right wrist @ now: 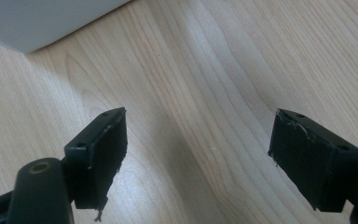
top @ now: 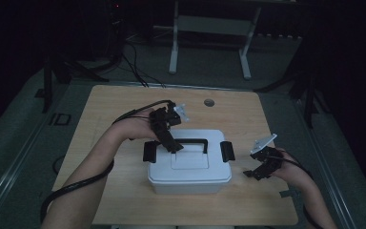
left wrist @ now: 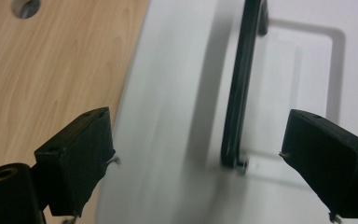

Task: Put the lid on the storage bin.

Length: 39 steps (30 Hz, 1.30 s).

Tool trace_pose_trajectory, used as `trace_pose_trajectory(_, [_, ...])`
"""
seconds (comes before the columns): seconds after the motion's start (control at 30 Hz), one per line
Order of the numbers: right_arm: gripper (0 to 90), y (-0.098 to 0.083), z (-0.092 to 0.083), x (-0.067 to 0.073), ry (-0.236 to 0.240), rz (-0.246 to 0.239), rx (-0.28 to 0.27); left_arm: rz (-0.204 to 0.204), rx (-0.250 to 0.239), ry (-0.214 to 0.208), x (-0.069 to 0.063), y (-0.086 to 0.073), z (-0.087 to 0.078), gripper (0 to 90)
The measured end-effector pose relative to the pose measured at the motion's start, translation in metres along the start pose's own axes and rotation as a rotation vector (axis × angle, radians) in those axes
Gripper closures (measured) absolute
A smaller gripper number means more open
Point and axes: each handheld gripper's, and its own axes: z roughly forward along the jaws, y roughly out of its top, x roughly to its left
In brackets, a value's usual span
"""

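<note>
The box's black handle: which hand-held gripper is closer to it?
The left. The left hand-held gripper hangs open over the lid, right at the handle. The right hand-held gripper sits open on the table, off to the box's right side.

You are sitting in a dark room; light is falling mostly on the wooden table (top: 124, 105), which is showing a round cable hole (top: 209, 102) near its far edge. Beyond that far edge, a white desk frame (top: 209, 43) is standing on the grey floor (top: 24, 143), and black cables (top: 133, 62) are lying there.
</note>
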Motion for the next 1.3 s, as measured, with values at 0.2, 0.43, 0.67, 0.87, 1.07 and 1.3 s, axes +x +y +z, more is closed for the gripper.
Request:
trace_pose_trajectory(0.2, [18.8, -0.002, 0.001, 0.0, 0.001, 0.013, -0.006, -0.061, -0.036, 0.003, 0.003, -0.031, -0.013, 9.1])
trace_pose_trajectory(0.43, [18.8, -0.001, 0.001, 0.0, -0.001, 0.021, -0.016, -0.105, -0.053, 0.013, 0.003, -0.061, -0.022, 9.1])
trace_pose_trajectory(0.67, [18.8, -0.001, 0.001, -0.002, -0.008, 0.045, -0.05, -0.15, -0.124, 0.035, 0.006, -0.083, -0.031, 9.1])
trace_pose_trajectory(0.87, [18.6, -0.004, 0.002, -0.002, -0.016, 0.058, -0.063, -0.187, -0.134, 0.04, 0.006, -0.106, -0.035, 9.1])
trace_pose_trajectory(1.07, [18.6, -0.005, 0.003, -0.003, -0.024, 0.066, -0.073, -0.222, -0.143, 0.053, 0.005, -0.128, -0.036, 9.1])
trace_pose_trajectory(1.3, [18.6, -0.009, 0.004, -0.003, -0.033, 0.075, -0.075, -0.257, -0.174, 0.081, 0.003, -0.154, -0.042, 9.2])
